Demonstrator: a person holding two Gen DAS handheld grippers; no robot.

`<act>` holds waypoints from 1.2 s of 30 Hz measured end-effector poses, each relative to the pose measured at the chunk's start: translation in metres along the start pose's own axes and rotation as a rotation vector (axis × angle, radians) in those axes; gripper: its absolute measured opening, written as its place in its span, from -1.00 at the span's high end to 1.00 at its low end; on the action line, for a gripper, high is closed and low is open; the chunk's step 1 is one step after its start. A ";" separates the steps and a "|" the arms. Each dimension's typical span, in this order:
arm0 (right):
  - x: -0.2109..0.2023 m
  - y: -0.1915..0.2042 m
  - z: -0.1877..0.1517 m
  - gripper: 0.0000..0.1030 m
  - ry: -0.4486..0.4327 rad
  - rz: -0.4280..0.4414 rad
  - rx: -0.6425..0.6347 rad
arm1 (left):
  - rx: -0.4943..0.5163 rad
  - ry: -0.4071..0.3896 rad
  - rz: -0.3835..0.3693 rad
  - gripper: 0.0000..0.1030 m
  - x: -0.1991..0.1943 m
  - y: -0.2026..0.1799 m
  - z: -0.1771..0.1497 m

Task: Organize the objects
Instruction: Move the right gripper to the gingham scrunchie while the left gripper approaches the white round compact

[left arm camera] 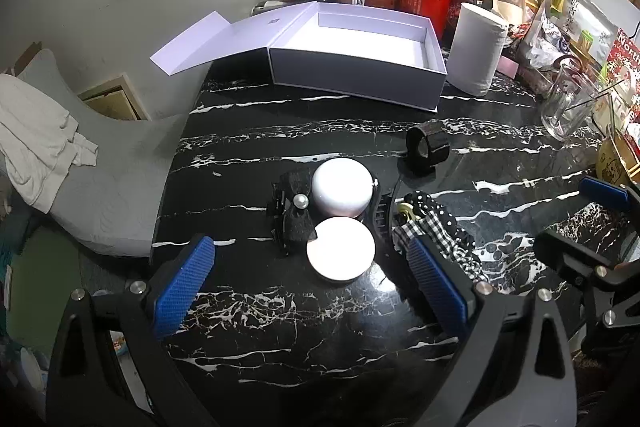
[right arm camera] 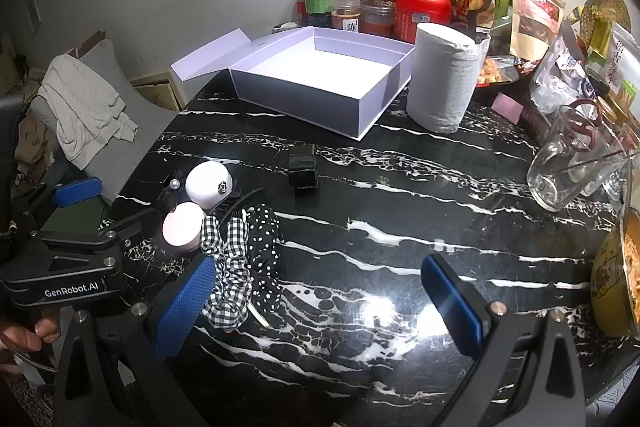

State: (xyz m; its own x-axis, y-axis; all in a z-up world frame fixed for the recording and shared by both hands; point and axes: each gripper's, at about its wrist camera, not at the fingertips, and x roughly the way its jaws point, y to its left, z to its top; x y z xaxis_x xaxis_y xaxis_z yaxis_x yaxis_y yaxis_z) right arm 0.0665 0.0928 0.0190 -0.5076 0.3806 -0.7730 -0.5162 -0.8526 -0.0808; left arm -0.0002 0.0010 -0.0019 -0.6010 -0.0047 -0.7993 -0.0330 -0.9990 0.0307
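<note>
Both tools are gaping wide, holding nothing: the left tool (left arm camera: 310,283) is hovering over two jars (left arm camera: 341,187) on the tabletop (left arm camera: 320,327), the right tool (right arm camera: 320,301) beside scrunchies (right arm camera: 240,259).

A black marble table (left arm camera: 320,327) streaked with white veins carries a pale lilac cardboard box (left arm camera: 356,75) and two round white jars (left arm camera: 341,187). Beside them lie a black-and-white gingham fabric scrunchie (right arm camera: 228,267) and a black scrunchie with white polka dots (right arm camera: 266,247). Each claw has blue textured pads (left arm camera: 184,287) on black frames.
</note>
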 end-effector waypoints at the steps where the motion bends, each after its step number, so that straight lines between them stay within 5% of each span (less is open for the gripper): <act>1: 0.000 0.000 0.000 -1.00 -0.001 0.000 0.000 | 0.007 -0.010 0.008 -0.91 0.000 -0.001 0.000; 36: 0.003 0.005 -0.022 -1.00 0.047 0.006 0.013 | 0.018 -0.003 -0.011 -0.91 0.002 0.001 -0.022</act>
State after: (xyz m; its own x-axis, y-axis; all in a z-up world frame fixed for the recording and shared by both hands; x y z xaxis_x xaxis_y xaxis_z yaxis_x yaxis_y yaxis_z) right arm 0.0772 0.0819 0.0023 -0.4781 0.3581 -0.8020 -0.5224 -0.8500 -0.0680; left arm 0.0166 -0.0012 -0.0167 -0.6031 0.0060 -0.7977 -0.0538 -0.9980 0.0332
